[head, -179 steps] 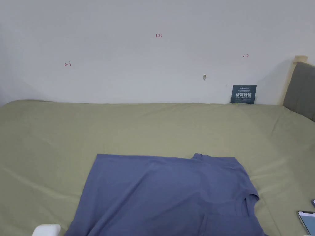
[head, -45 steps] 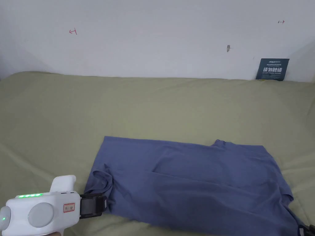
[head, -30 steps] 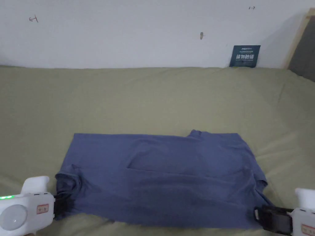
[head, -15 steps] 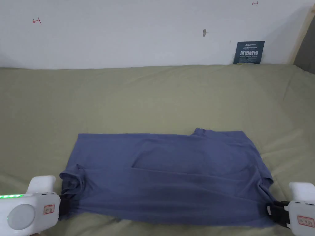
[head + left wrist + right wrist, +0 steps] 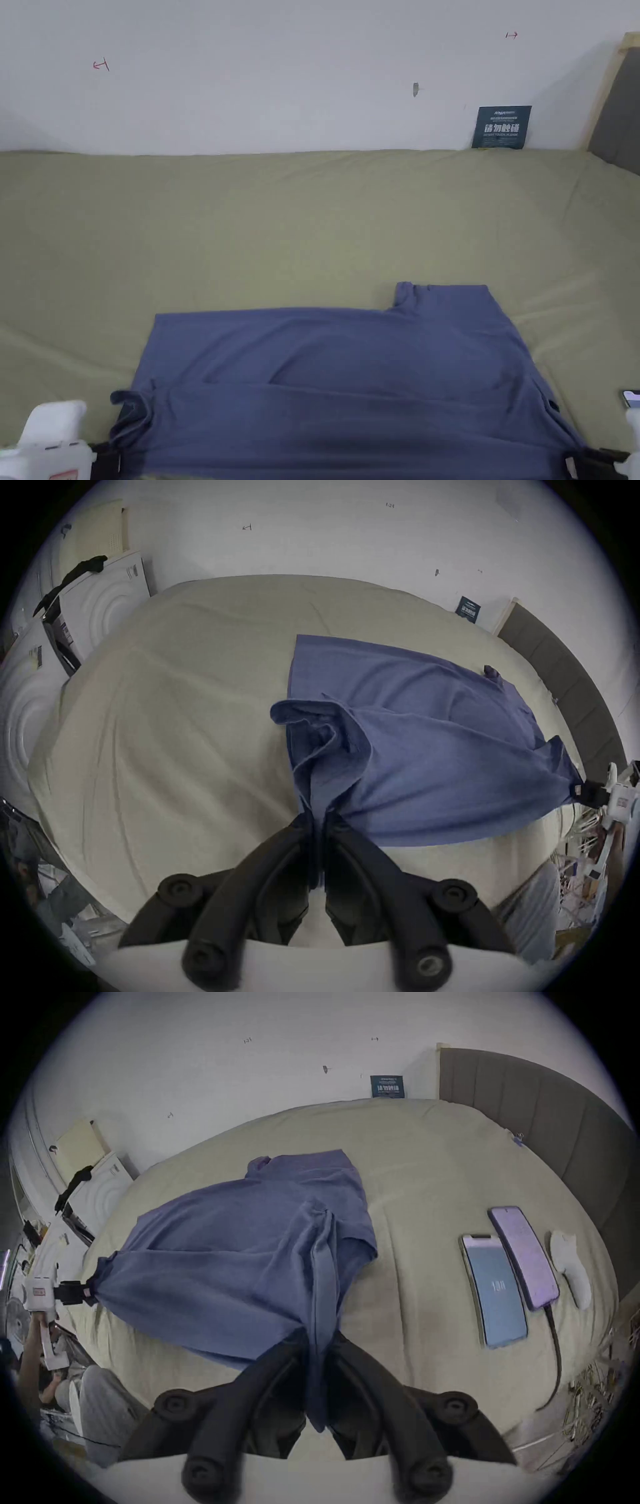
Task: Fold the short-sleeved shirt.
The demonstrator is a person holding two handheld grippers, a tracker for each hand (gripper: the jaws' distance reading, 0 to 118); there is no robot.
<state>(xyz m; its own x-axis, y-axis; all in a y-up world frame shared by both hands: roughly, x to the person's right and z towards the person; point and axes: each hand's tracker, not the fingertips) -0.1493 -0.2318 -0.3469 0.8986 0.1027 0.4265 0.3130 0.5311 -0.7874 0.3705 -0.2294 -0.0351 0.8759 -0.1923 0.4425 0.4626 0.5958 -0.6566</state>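
On the green bed, the blue shirt lies sideways, its near edge lifted and stretched between my left gripper and right gripper, each clenched on a bunched corner. If I pull them further apart the thin bunches could slip out, and uneven lifting would drag the far half into wrinkles.

Soft matt knit cloth on the blue shirt, wrinkly olive bedsheet, glossy glass phones, matt black jaws.
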